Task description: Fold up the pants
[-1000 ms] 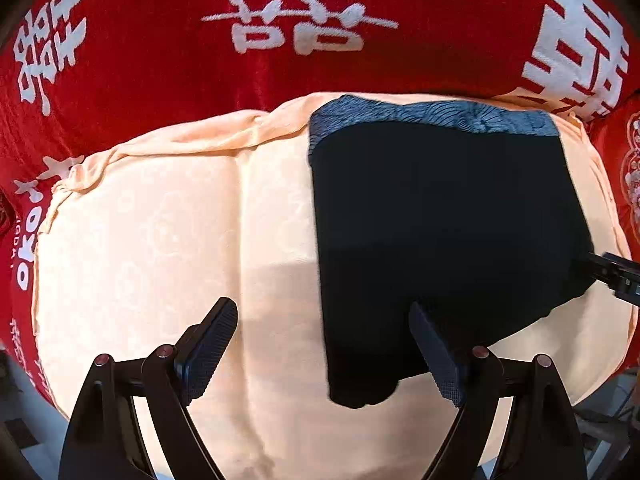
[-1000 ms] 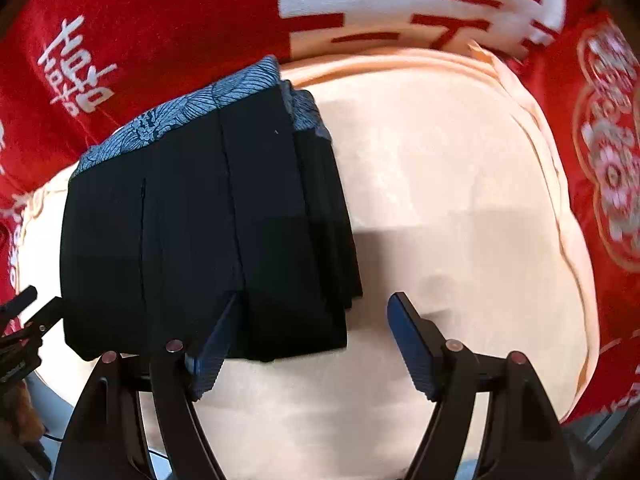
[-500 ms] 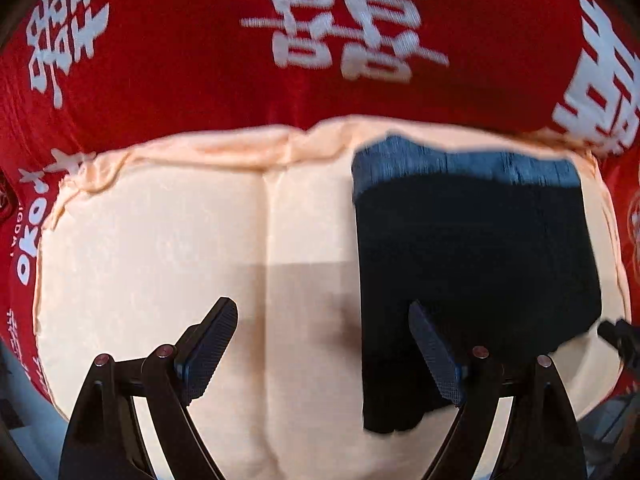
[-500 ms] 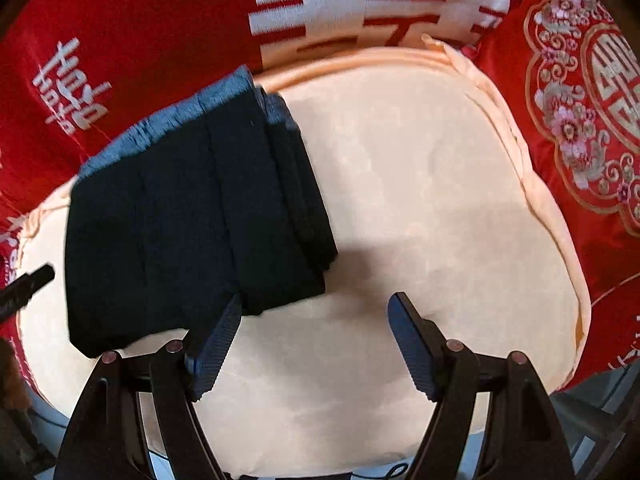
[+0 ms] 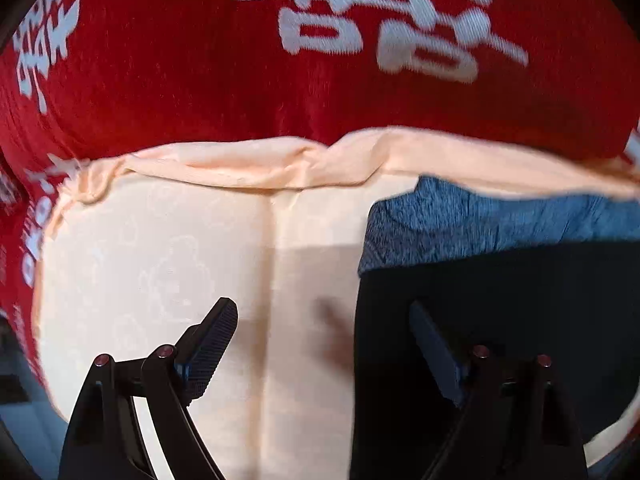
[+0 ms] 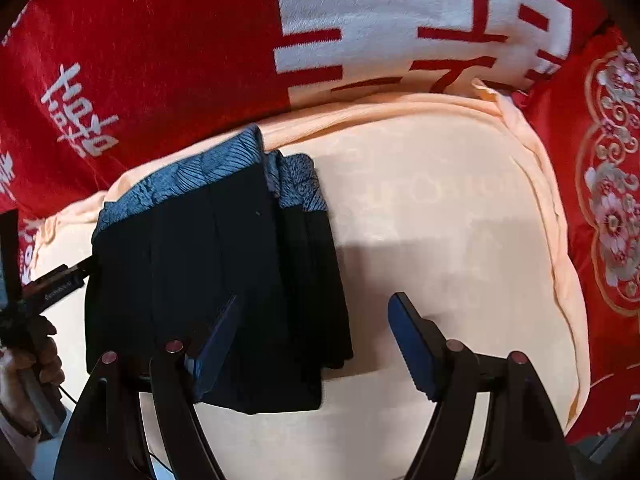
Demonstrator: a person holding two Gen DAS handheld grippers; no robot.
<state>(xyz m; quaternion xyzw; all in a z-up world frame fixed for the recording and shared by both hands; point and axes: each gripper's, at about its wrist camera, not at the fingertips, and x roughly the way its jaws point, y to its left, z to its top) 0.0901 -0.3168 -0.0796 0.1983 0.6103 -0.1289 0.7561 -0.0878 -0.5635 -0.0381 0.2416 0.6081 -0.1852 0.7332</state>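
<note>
The black pants [image 5: 500,312] with a blue patterned waistband [image 5: 460,220] lie folded into a compact stack on a peach cushion [image 5: 160,260]. In the right wrist view the pants [image 6: 208,272] fill the left half. My left gripper [image 5: 324,336] is open and empty, straddling the pants' left edge. It also shows in the right wrist view [image 6: 52,284] at the pants' left side. My right gripper [image 6: 312,328] is open and empty over the stack's lower right corner.
A red blanket with white characters [image 5: 280,60] lies behind the cushion. A red embroidered cushion [image 6: 608,200] lies at the right. The peach cushion [image 6: 440,220] is bare to the right of the pants. The cushion's front edge drops off below the grippers.
Both grippers have drawn back from the folded pants and then come closer again. The left view has shifted left, so the pants now sit further right. The pants have not moved.
</note>
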